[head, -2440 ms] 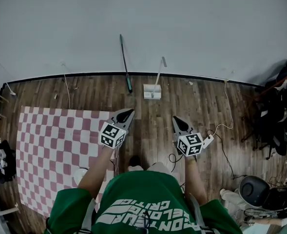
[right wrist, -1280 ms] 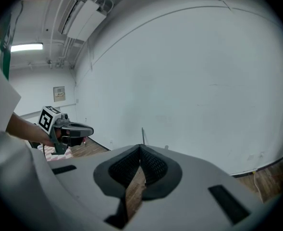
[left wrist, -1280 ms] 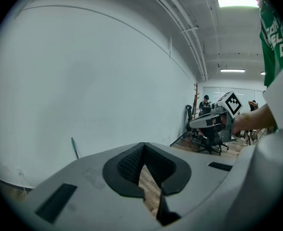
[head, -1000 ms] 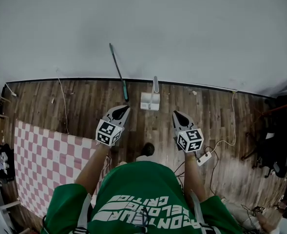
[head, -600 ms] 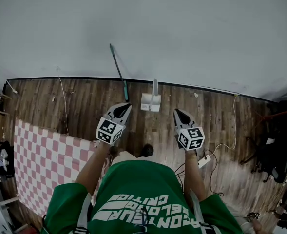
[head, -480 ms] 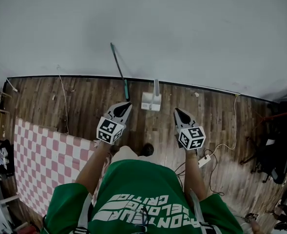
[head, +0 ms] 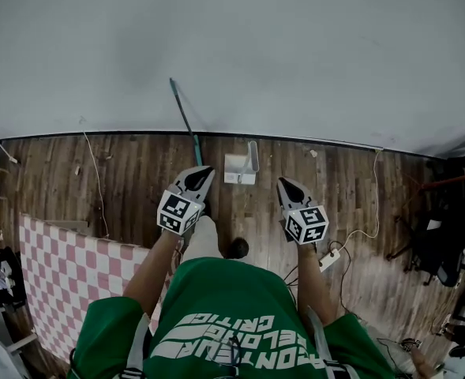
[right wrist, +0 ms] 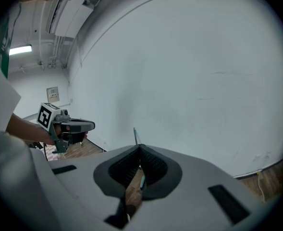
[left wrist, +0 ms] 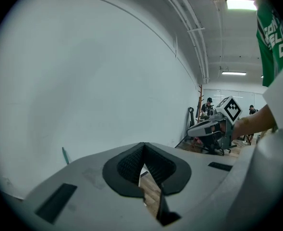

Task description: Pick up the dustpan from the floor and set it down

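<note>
Your left hand-held gripper and right hand-held gripper were clenched, empty, flanking the dustpan.

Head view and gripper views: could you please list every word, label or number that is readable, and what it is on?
"CRITIC": white print on the green shirt, upside down in the head view; its other two lines are unclear.
Marker cubes on left gripper and right gripper: patterns only, no words.
Wall notice in the right gripper view: too small to read.
</note>
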Motion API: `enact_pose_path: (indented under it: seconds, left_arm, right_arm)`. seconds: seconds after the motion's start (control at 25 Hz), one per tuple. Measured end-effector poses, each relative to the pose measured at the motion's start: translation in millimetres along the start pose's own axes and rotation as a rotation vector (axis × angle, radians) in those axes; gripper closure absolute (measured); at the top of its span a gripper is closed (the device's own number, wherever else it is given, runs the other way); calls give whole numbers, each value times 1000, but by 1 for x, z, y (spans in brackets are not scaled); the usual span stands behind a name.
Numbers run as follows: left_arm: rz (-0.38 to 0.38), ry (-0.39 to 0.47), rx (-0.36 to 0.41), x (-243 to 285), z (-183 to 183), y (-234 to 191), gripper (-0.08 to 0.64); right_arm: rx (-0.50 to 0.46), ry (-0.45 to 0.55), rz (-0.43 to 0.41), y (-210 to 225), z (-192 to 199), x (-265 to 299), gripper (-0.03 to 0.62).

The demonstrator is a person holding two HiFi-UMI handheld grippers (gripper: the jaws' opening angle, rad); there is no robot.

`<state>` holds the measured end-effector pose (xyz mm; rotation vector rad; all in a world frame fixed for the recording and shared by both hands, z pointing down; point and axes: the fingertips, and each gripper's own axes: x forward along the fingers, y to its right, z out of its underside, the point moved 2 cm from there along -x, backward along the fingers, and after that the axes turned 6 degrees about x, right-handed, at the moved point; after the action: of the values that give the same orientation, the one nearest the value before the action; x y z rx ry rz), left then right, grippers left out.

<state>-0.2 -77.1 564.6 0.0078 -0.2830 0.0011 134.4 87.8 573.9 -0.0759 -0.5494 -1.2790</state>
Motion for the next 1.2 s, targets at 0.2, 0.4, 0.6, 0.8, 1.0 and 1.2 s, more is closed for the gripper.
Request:
enact_pose_path:
  seconds: [0.2,0.4,0.6,0.8,1.0,1.2]
  left_arm:
    - [64,4,-6,24,1,-40,557]
    - [131,-1,-12,45,3,-65,557]
    - [194,-9,-20,61,7,-76,557]
    - [264,-18,-16,71,11,-78,557]
    - [326,-29,-2,78,14,-78,557]
    - [348,-52,1,80,21,-82,557]
  right_arm:
    - [13,-15,44,-4,-11,39,584]
    - [33,-47,95,-4,-9,68,584]
    - [57,-73,135,-2,-7,87,584]
    - [85,-90,190,-2,-3,100,584]
    - [104,-93,237,0,1,112,584]
    - [110,-112,277,3,8,125,584]
